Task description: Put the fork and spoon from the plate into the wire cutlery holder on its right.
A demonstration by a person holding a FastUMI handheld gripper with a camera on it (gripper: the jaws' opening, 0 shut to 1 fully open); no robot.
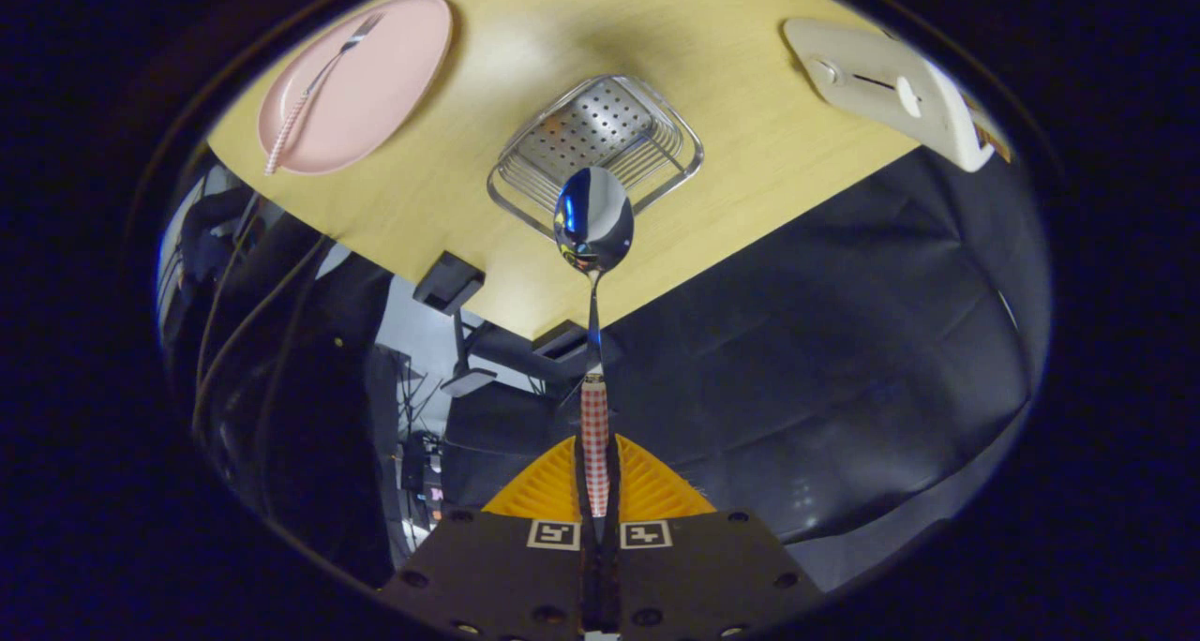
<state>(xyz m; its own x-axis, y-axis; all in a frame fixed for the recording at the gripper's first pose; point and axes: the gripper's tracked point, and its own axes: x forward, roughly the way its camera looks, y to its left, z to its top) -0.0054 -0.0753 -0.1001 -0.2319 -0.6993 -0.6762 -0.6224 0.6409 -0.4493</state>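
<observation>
Checkered red-and-white on its handle, the spoon (593, 341) sits pinched in our gripper (596, 491), both fingers pressing on the handle. It points straight out ahead toward twelve o'clock. Its shiny bowl hangs in front of the near rim of the wire cutlery holder (600, 140), which stands on the pale wooden tabletop (750, 154); we cannot tell how high above it the bowl is. At about ten o'clock from the holder we see the pink plate (375, 88), well apart from it, with the fork (319, 83) lying across it, its handle checkered like the spoon's. Toward two o'clock a white device (891, 88) rests at the tabletop's edge.
</observation>
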